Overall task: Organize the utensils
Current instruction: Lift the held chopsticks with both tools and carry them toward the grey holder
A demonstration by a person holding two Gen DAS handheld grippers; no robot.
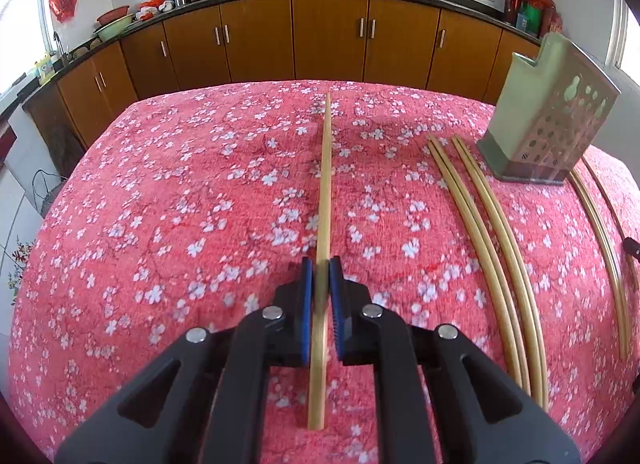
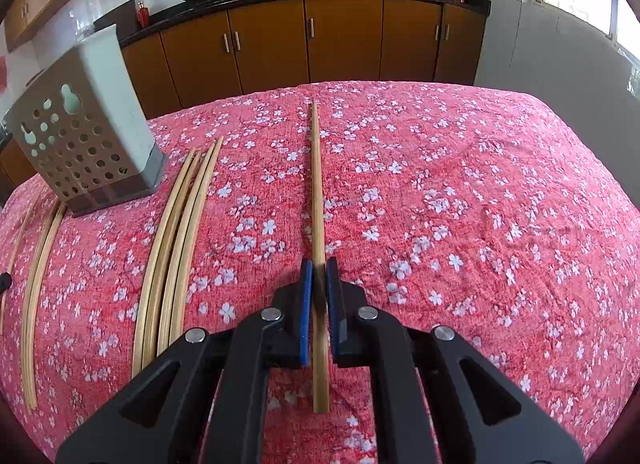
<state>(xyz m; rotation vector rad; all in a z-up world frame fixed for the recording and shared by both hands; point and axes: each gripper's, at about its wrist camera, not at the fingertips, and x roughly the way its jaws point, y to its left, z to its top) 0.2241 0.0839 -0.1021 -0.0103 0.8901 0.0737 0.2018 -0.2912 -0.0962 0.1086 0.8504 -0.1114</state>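
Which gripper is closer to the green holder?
Hard to tell, both look about equally far. The left gripper, shut on a chopstick, has the holder to its right; the right gripper, with its chopstick, has it to its left.

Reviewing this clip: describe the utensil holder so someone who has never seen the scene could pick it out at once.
Start from the table under the red cloth with white blossoms. Toward its far edge, between groups of loose bamboo chopsticks, stands the utensil holder, a pale grey-green box on a darker base. It is the only upright thing on the cloth, and one wall is pierced with round holes.
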